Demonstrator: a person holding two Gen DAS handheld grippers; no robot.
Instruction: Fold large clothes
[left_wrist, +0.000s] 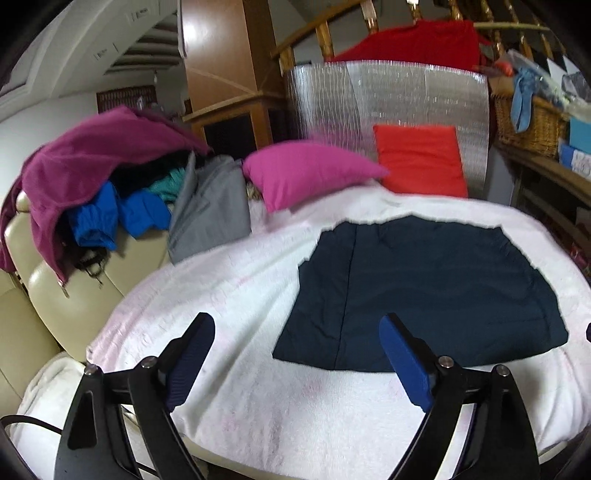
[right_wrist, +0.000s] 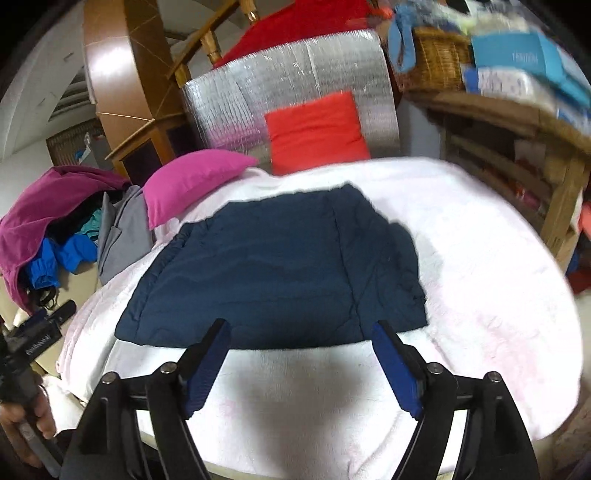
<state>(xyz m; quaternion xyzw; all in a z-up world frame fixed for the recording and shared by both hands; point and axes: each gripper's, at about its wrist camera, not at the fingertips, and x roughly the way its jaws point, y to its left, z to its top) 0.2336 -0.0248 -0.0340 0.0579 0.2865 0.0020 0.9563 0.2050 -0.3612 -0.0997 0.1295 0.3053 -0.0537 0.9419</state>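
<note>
White fleece blanket (left_wrist: 295, 398) covers the work surface, with a silver quilted panel (left_wrist: 399, 99) standing behind it. To the left, a pile of clothes (left_wrist: 110, 184) lies on a cream sofa (left_wrist: 74, 302). A pink pillow (right_wrist: 192, 184) and a red pillow (right_wrist: 317, 129) rest at the blanket's far edge. The navy garment (right_wrist: 273, 273) lies flat near the blanket's centre, folded into a compact, roughly rectangular shape with visible seam lines and slightly creased right edge. Left gripper (left_wrist: 295, 354) and right gripper (right_wrist: 299, 358) both hover at its near edge, jaws spread apart, nothing between the blue pads (left_wrist: 406, 365).
</note>
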